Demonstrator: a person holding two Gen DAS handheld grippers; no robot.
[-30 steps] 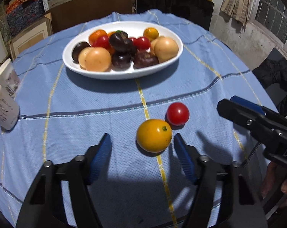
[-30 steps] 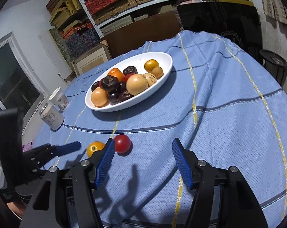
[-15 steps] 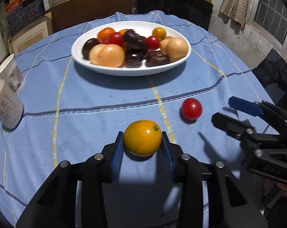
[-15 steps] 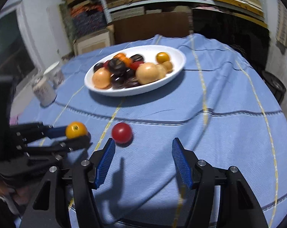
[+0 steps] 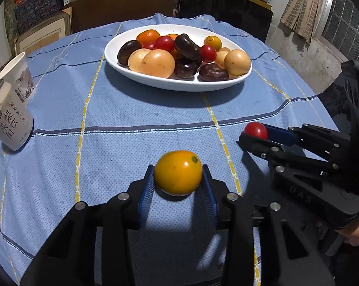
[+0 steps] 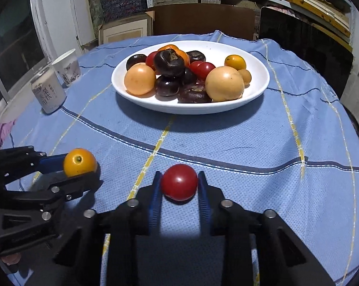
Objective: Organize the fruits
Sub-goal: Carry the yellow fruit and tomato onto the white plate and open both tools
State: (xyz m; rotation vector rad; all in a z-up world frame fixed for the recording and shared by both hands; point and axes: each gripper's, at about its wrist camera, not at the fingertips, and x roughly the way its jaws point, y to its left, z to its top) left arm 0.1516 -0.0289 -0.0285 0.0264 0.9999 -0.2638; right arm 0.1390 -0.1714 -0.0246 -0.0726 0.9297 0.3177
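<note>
A yellow-orange tomato (image 5: pixel 178 176) sits between the blue pads of my left gripper (image 5: pixel 177 168), which is shut on it just above the blue cloth. A small red tomato (image 6: pixel 179 187) is between the pads of my right gripper (image 6: pixel 179 175), whose jaws are closing and press on its sides. In the left wrist view the right gripper (image 5: pixel 253 135) reaches in from the right with the red tomato (image 5: pixel 256 130) at its tips. The left gripper (image 6: pixel 80 168) shows at the left of the right wrist view with the yellow-orange tomato (image 6: pixel 79 165). A white oval bowl (image 5: pixel 170 86) of mixed fruit stands beyond both.
A drink can (image 5: pixel 9 119) and a paper cup (image 5: pixel 20 76) stand at the table's left edge. The round table carries a blue checked cloth (image 5: pixel 132 114). Boxes, shelves and a dark chair back (image 5: pixel 227 12) stand behind it.
The left gripper shut on the yellow-orange tomato and keeps hold of it. The right gripper swung over to the red tomato and shut on it.
</note>
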